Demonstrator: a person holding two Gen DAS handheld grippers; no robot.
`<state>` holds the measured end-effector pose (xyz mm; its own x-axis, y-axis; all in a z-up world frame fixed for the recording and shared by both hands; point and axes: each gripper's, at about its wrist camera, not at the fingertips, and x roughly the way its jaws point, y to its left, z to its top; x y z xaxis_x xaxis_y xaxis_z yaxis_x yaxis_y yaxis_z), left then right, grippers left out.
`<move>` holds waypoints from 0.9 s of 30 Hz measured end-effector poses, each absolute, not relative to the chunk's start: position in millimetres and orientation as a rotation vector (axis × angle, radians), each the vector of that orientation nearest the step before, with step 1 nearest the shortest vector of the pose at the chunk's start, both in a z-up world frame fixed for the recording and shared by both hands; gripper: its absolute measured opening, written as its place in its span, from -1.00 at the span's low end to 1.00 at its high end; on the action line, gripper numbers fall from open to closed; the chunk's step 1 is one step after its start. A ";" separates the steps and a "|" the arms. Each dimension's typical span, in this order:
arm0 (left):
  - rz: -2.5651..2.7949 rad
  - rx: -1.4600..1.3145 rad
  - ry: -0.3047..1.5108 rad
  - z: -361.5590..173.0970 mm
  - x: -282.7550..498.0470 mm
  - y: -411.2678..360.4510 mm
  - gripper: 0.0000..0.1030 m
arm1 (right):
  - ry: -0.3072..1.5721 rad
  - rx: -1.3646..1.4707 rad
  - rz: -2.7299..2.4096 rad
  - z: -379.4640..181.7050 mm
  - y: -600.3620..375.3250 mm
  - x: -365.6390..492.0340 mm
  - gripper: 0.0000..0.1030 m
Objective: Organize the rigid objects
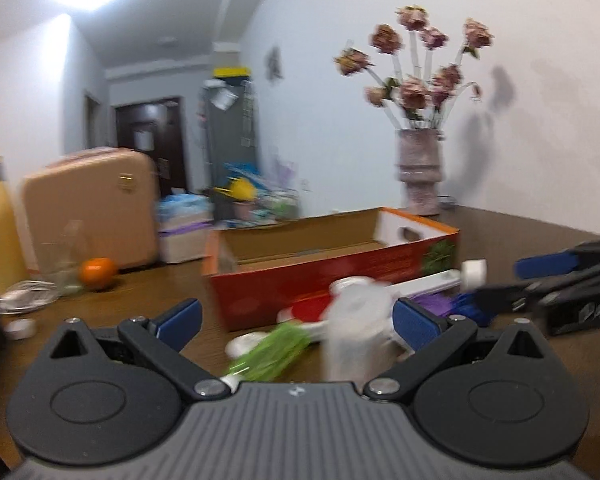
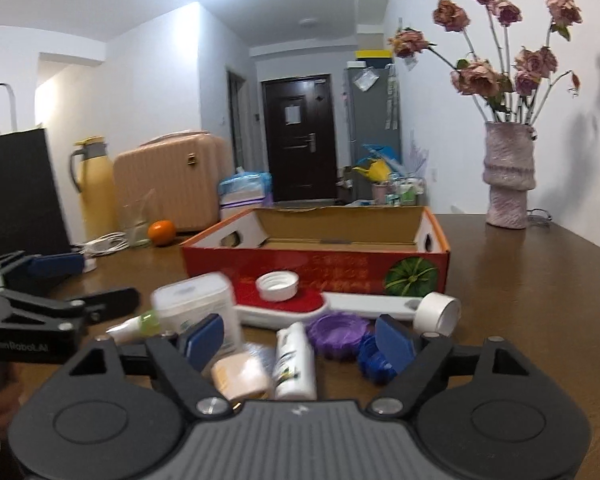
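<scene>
- The right gripper [image 2: 298, 340] has its blue pads [image 2: 204, 340] spread apart with nothing pinched; a white bottle [image 2: 294, 364] and a beige tape roll [image 2: 240, 378] lie on the table between them, untouched.
- The left gripper [image 1: 296, 318] also stands wide apart; a blurred clear container [image 1: 356, 332] sits just inside its right-hand pad [image 1: 416, 322], and I cannot tell whether they touch.
- The loose things lie in a heap just in front of the red cardboard box [image 2: 320, 268]: a clear lidded tub [image 2: 194, 304], a white cap [image 2: 278, 286] resting on a red-and-white brush [image 2: 300, 306], a white tape roll [image 2: 438, 312], a purple ring [image 2: 338, 332] and a blue cap [image 2: 374, 362].
- The box itself is open-topped, on the brown table [image 2: 540, 300].
- Left of the box, an orange [image 2: 162, 232] beside a glass [image 2: 136, 220], and a yellow thermos [image 2: 94, 184] further left.
- Right of the box, near the wall, a pink vase [image 2: 508, 176] of faded roses.
</scene>
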<state>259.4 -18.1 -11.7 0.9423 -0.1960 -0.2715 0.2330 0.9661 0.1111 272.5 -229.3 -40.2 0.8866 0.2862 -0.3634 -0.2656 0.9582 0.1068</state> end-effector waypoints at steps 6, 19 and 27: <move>-0.320 0.079 0.437 -11.6 317.0 -40.6 -0.12 | 0.388 0.090 0.220 -52.8 -237.5 280.2 0.60; -0.163 -0.514 0.539 -18.0 254.6 46.7 -0.21 | 0.422 0.172 0.386 -55.0 -199.9 242.5 0.11; -0.097 -0.394 0.551 -26.9 235.7 75.8 -0.09 | 0.549 0.230 0.495 -58.6 -159.4 250.3 -0.27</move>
<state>235.7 75.8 -26.9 0.8496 -0.1943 -0.4903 -0.0144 0.9208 -0.3898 250.3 -159.4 -58.6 0.7401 0.5071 -0.4417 -0.3869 0.8583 0.3371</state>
